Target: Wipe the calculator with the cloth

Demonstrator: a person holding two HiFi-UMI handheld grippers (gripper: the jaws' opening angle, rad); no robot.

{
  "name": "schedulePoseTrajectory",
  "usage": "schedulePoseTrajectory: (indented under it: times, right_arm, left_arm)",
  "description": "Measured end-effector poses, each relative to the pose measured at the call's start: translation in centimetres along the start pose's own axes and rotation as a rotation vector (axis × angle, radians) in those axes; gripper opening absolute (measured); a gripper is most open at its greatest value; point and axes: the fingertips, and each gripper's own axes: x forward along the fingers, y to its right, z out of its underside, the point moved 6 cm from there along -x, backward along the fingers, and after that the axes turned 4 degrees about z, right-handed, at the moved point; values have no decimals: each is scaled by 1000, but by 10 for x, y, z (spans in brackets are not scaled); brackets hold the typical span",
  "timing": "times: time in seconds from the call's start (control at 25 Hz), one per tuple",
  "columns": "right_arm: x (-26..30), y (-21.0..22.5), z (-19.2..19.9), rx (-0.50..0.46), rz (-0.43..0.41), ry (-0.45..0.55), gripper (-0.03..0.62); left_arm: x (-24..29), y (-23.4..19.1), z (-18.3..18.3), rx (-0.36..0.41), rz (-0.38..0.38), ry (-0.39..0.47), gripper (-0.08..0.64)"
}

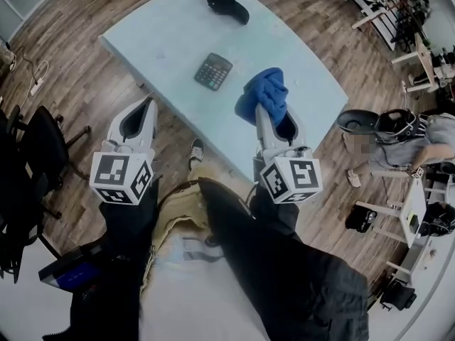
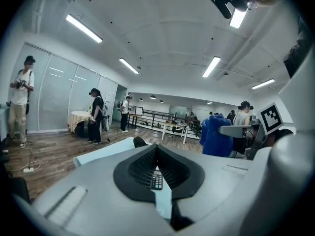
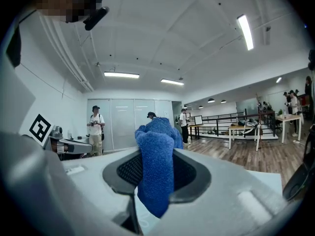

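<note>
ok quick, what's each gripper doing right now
left gripper: closed, nothing held between its jaws.
right gripper: closed on the blue cloth.

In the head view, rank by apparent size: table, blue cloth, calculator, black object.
1. table
2. blue cloth, though held nearer the camera
3. calculator and black object look alike
</note>
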Motion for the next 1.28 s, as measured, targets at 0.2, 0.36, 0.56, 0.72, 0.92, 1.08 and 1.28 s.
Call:
schedulePoseTrajectory:
  times: [0.2, 0.36, 0.56, 0.72, 0.92, 1.08, 1.28]
  right_arm:
    - [44, 40, 13, 61, 53, -31, 126]
    - [56, 61, 22, 111, 79, -42, 126]
    - [90, 89, 46, 183, 117, -80, 124]
    - [117, 108, 58, 204, 106, -111, 126]
    - [124, 110, 61, 213, 83, -147, 126]
    - [156, 113, 84, 232, 56, -235, 126]
    - [183, 119, 108, 266, 31, -346, 127]
  left_arm:
    - [68, -6, -3, 22, 56, -75, -2]
    - [98, -3, -8, 53, 88, -120, -2]
    - [165, -4, -2, 71, 150, -184, -2]
    - [208, -2, 7, 62, 173, -212, -2]
    - [217, 2, 21, 50, 172, -284, -2]
    - [233, -22, 40, 9, 147, -346, -2]
    - [243, -43, 59, -24, 124, -390, -2]
